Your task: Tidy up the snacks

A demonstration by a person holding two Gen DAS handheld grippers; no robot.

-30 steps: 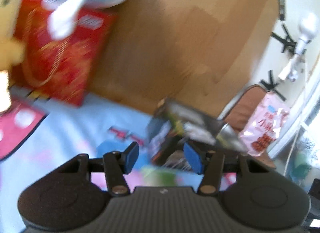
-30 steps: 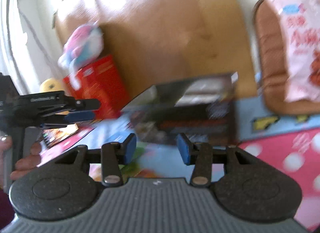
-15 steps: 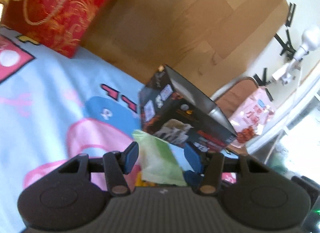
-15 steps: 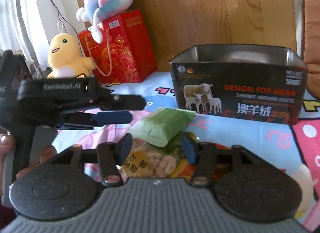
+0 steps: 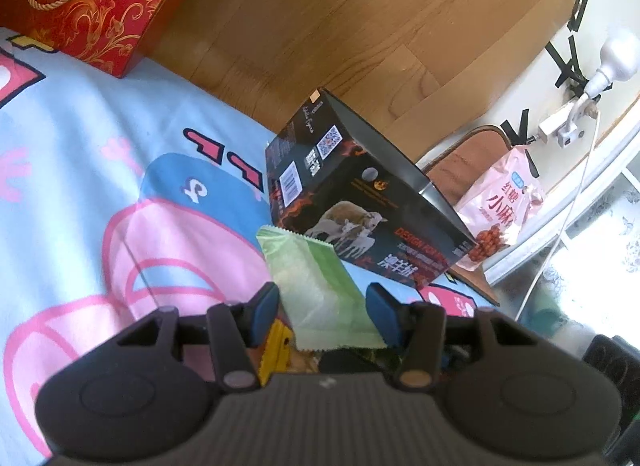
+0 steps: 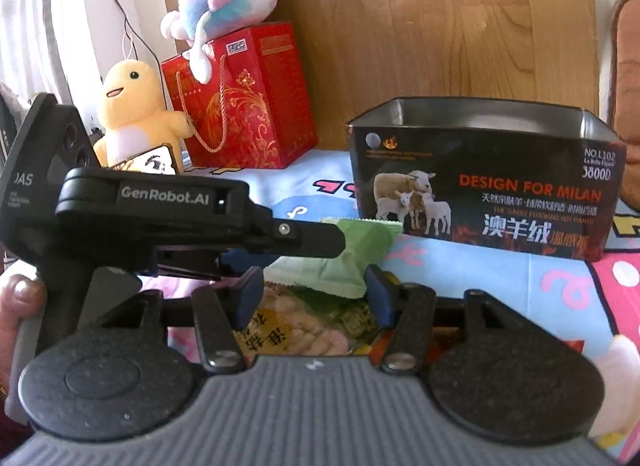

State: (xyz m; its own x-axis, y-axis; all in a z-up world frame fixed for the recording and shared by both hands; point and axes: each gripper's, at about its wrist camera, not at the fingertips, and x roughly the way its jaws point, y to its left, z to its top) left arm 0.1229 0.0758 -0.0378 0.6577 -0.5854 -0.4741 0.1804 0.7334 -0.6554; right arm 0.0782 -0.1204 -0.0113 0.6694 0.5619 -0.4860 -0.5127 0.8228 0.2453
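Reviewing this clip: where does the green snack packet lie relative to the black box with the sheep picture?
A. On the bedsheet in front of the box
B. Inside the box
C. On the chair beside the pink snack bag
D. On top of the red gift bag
A: the green snack packet lies on the bedsheet just in front of the black box, whose open top shows no packet.

Right gripper [image 6: 310, 292]: bottom centre, jaws apart.
Green packet [image 6: 340, 258]: between them, centre.
Black box [image 6: 480, 193]: right of centre, open-topped.

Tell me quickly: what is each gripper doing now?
Left gripper: open, fingers closing around the pale green plastic snack packet, not gripping yet.
Right gripper: open, holding nothing.
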